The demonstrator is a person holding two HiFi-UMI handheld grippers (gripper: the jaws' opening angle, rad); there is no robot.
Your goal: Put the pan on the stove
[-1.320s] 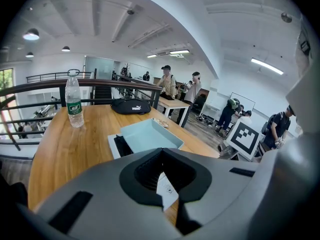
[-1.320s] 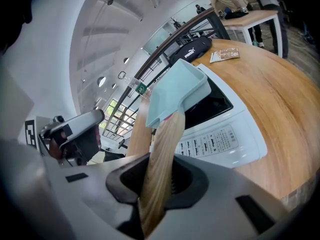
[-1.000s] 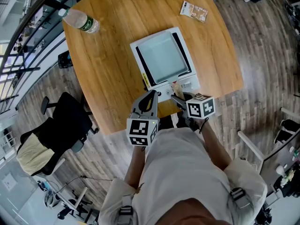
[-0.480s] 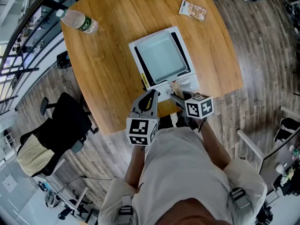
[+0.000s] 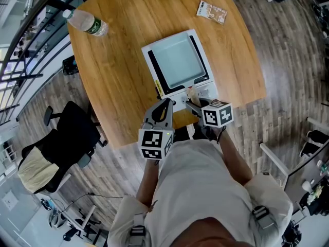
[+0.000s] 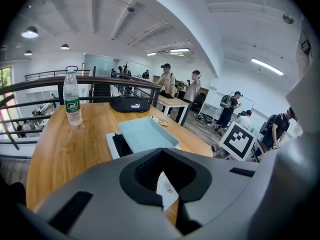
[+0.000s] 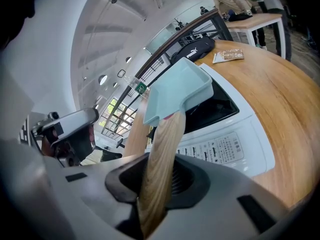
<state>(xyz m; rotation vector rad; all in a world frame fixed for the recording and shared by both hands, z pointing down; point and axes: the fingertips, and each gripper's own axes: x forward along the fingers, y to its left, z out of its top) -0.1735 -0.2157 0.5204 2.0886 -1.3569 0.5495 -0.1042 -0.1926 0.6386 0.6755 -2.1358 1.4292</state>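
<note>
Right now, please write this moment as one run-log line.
right gripper: shut on handle | left gripper: shut, empty | pan: over stove, contact unclear

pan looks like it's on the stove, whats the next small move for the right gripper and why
Probably open the right gripper and let go. The pan looks set squarely on the stove, while the jaws grip its wooden handle, so only the release seems left.
</note>
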